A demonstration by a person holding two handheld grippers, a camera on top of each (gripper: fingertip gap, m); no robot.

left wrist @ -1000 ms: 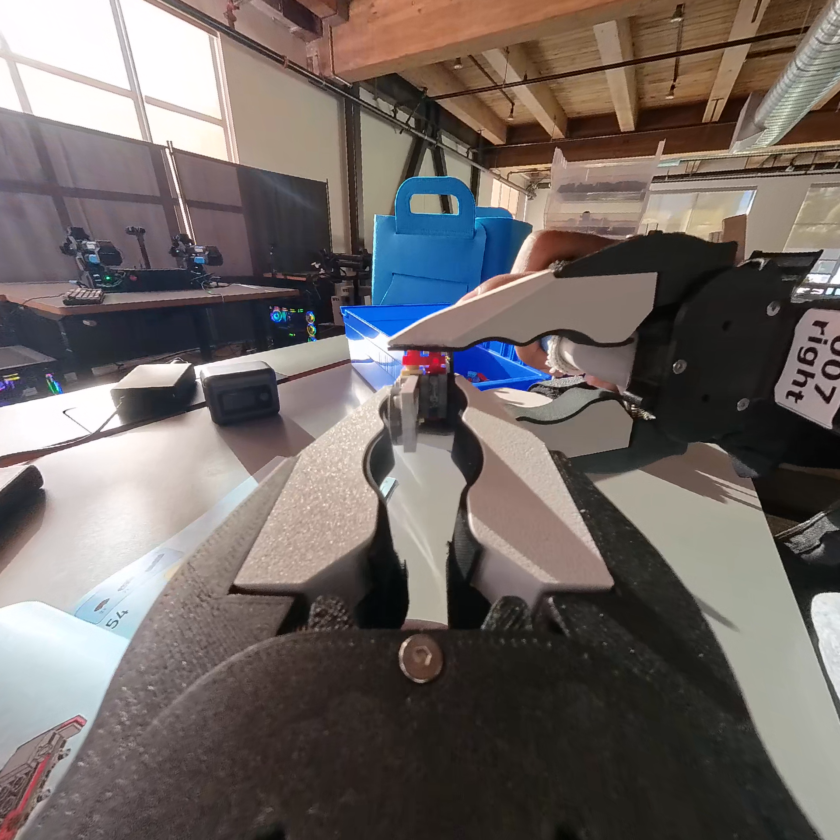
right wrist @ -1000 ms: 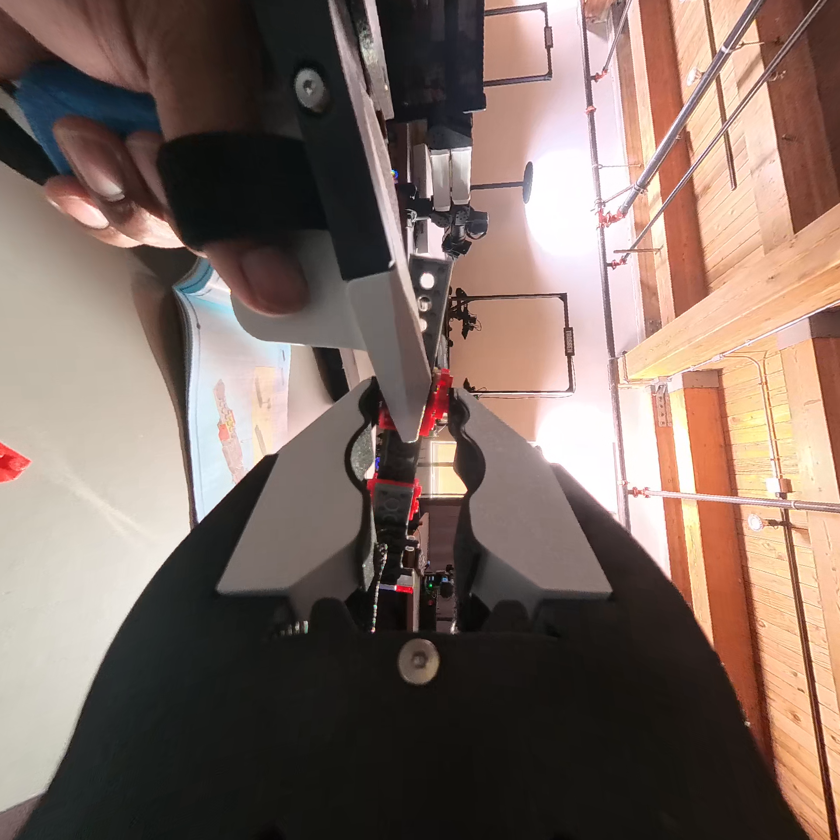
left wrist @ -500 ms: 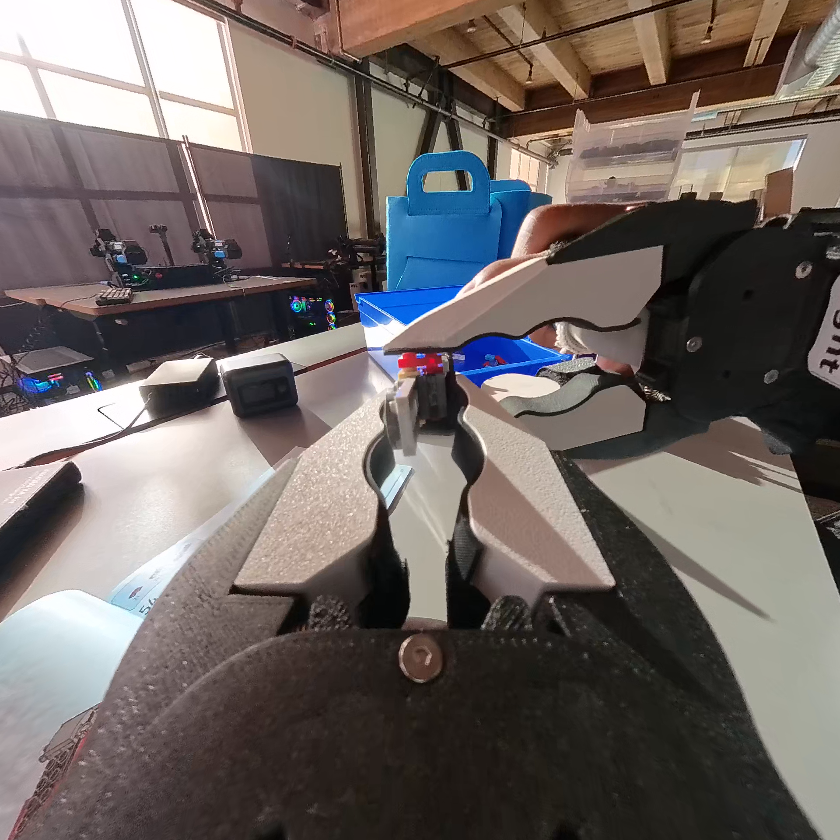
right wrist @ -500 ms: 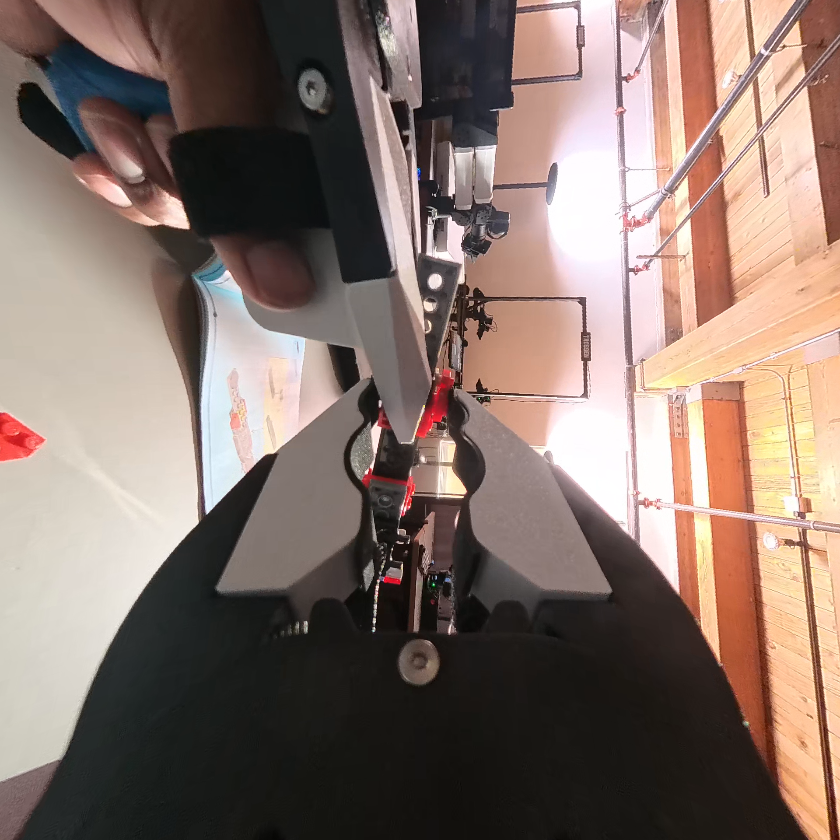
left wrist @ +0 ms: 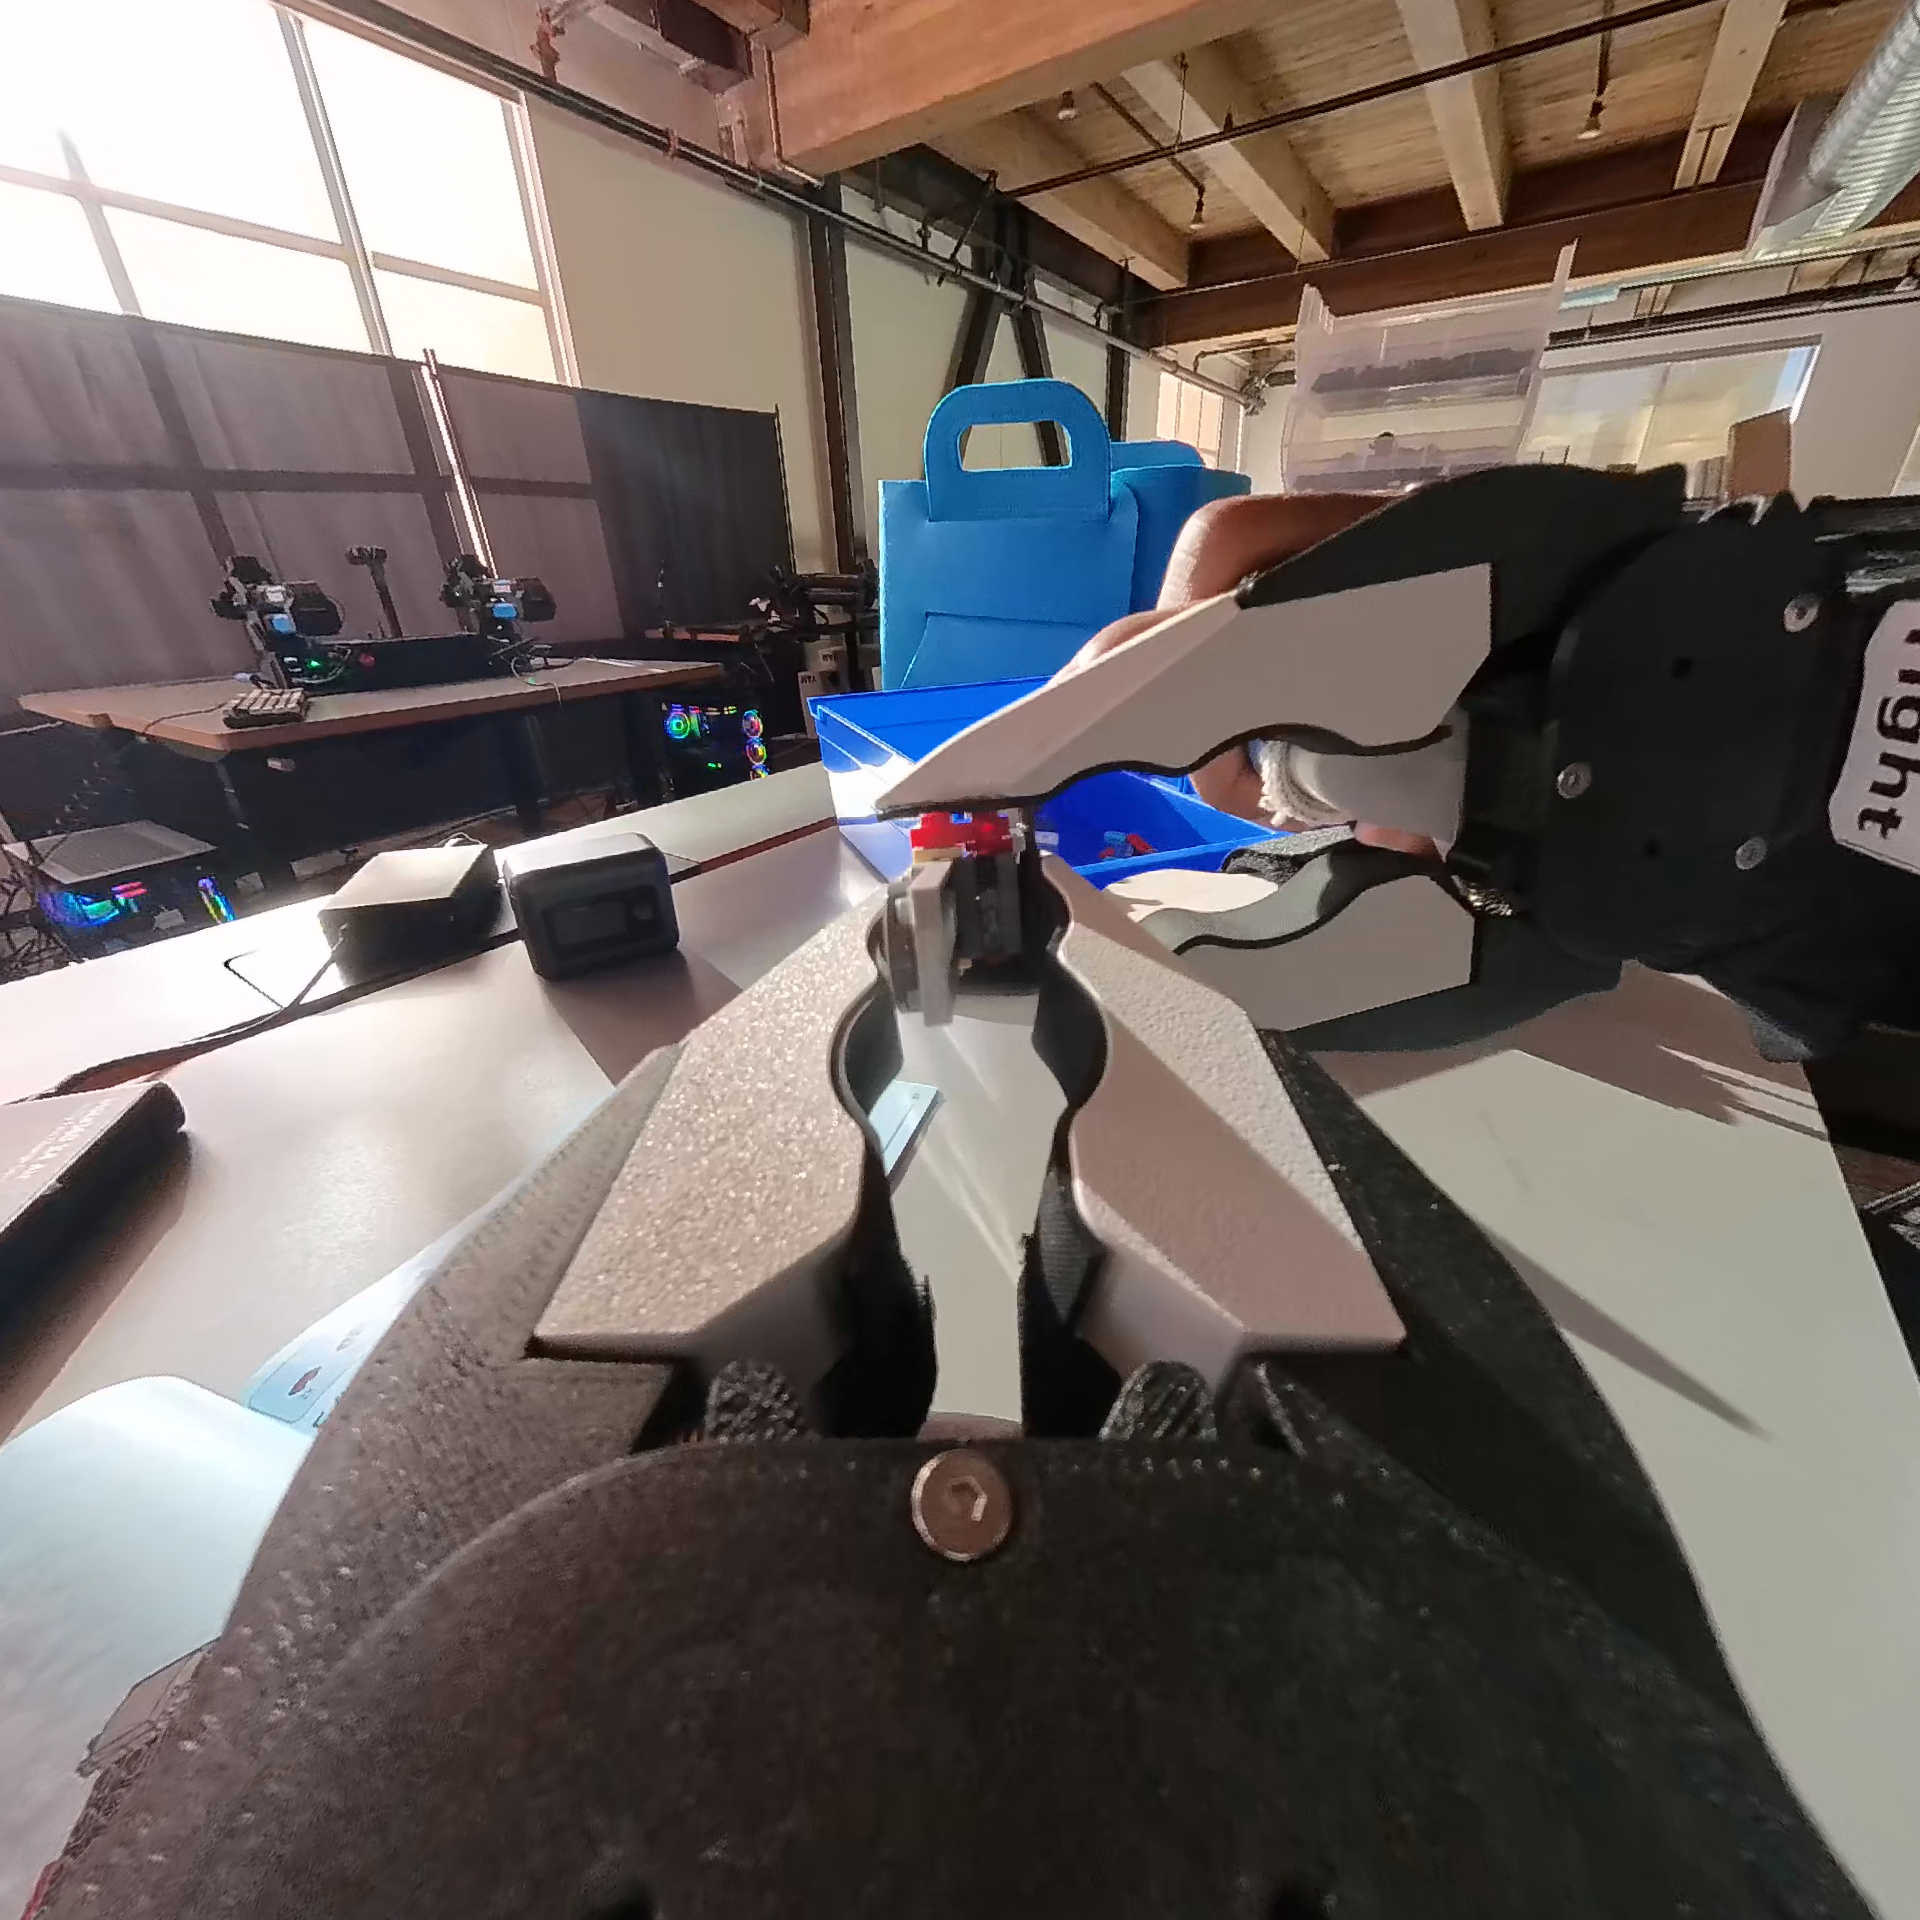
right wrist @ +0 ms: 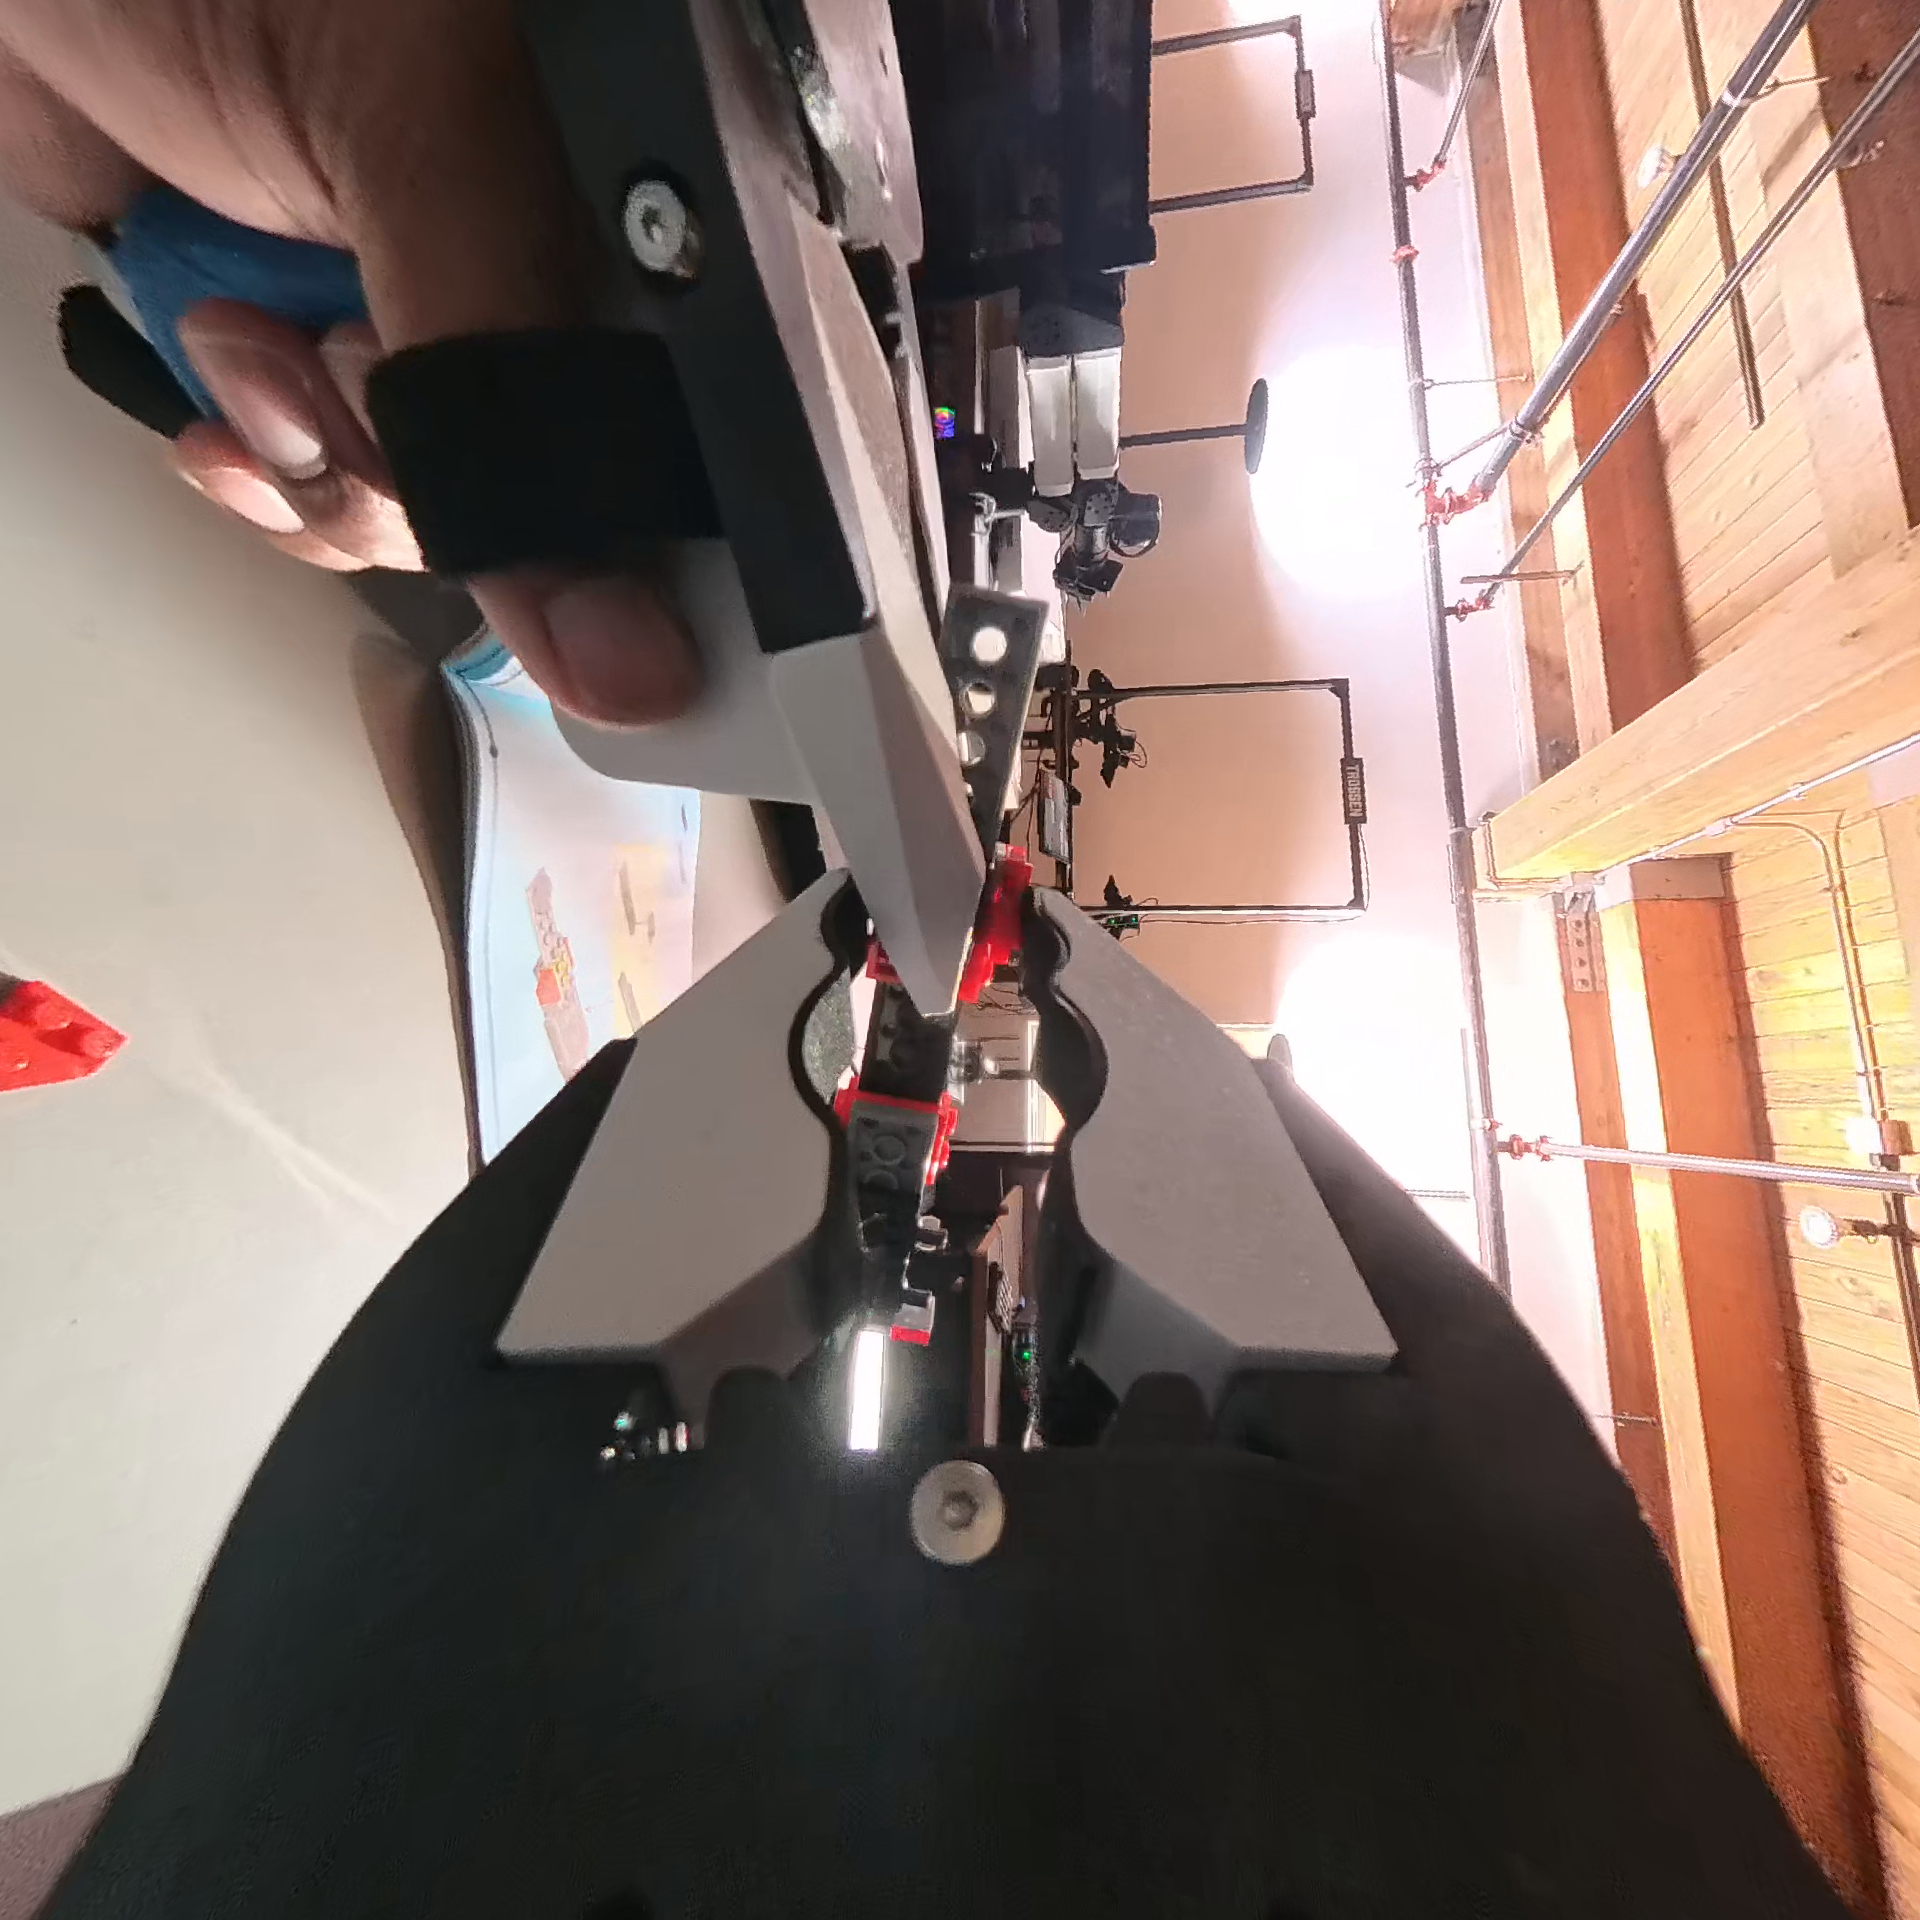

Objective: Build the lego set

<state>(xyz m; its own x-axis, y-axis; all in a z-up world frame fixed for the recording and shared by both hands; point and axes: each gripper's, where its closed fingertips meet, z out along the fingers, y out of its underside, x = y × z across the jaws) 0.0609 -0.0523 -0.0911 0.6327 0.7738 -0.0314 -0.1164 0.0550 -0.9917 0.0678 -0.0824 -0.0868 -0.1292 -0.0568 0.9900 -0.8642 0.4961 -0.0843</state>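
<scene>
A small lego assembly (left wrist: pixel 961 894) of grey, black and red pieces is held above the white table (left wrist: pixel 1558 1195). My left gripper (left wrist: pixel 966 914) is shut on it from the sides, with a grey plate (left wrist: pixel 923 951) at its left fingertip. My right gripper (left wrist: pixel 1003 862) comes in from the right, rolled on its side, one finger on the red top and one below. In the right wrist view my right gripper (right wrist: pixel 940 904) is closed on the assembly (right wrist: pixel 899 1132), with the left gripper's finger (right wrist: pixel 894 852) and the grey plate (right wrist: pixel 987 675) between its tips.
A blue bin (left wrist: pixel 914 727) with loose pieces and a blue felt bag (left wrist: pixel 997 582) stand behind. A black box (left wrist: pixel 592 914) and a power brick (left wrist: pixel 405 914) lie at the left. The instruction booklet (right wrist: pixel 582 883) and a loose red brick (right wrist: pixel 52 1039) lie on the table. Left and right tips are no more than a few centimetres apart. The right tips stand about 12 cm off the loose red brick (right wrist: pixel 52 1039).
Both grippers stay closed on the assembly. The held pair has shifted slightly, so the background slides in both views. Nothing was let go.
</scene>
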